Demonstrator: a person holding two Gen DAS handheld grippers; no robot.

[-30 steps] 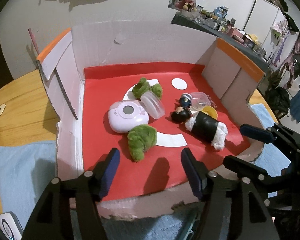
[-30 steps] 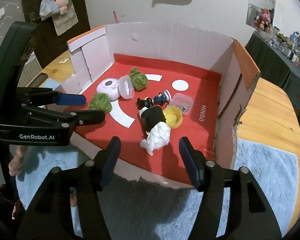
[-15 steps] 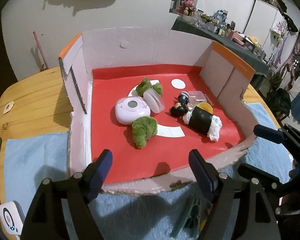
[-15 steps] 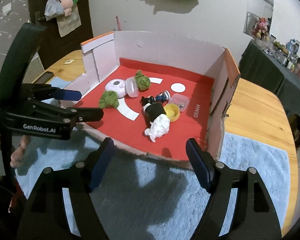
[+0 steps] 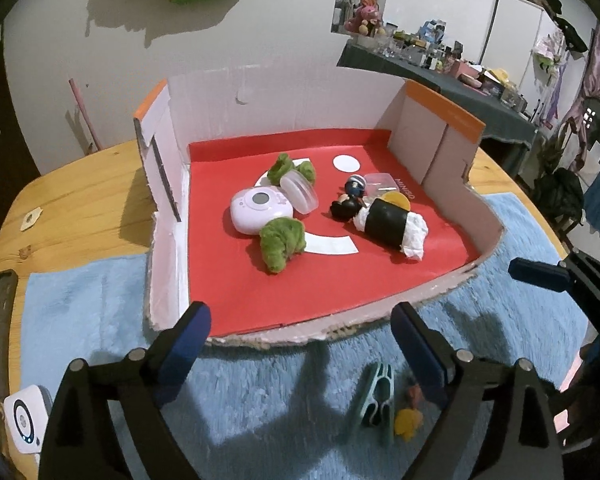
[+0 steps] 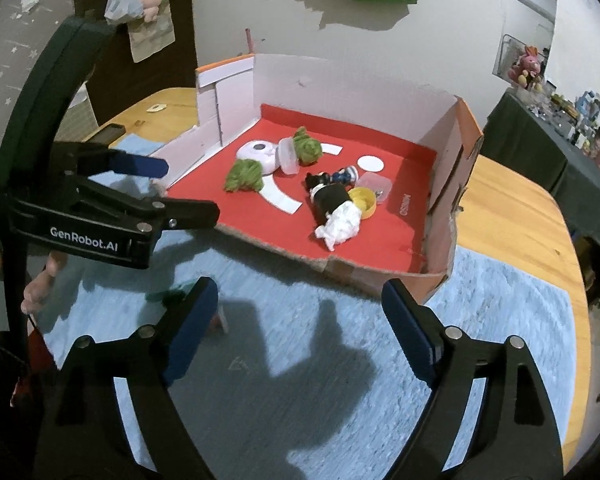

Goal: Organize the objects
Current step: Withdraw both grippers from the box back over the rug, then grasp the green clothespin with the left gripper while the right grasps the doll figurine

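The cardboard box [image 5: 440,148] with the red floor holds most of the toys: two green plush pieces [image 5: 282,242], a white round gadget [image 5: 260,210], a clear lid [image 5: 300,192], small figures [image 5: 350,200] and a sushi-roll plush [image 5: 392,224].

Just outside the box's torn front edge, on the blue mat [image 5: 100,308], lie a teal clip [image 5: 376,396] and a small yellow piece [image 5: 408,420].

The left gripper [image 5: 300,344] and right gripper [image 6: 300,324] are both empty, jaws opening wide, hovering over the mat in front of the box.

The clip looks light, stiff and slippery; pinching across its flat sides seems best.

The box's low front edge leaves free entry, while its tall side walls crowd a sideways approach.
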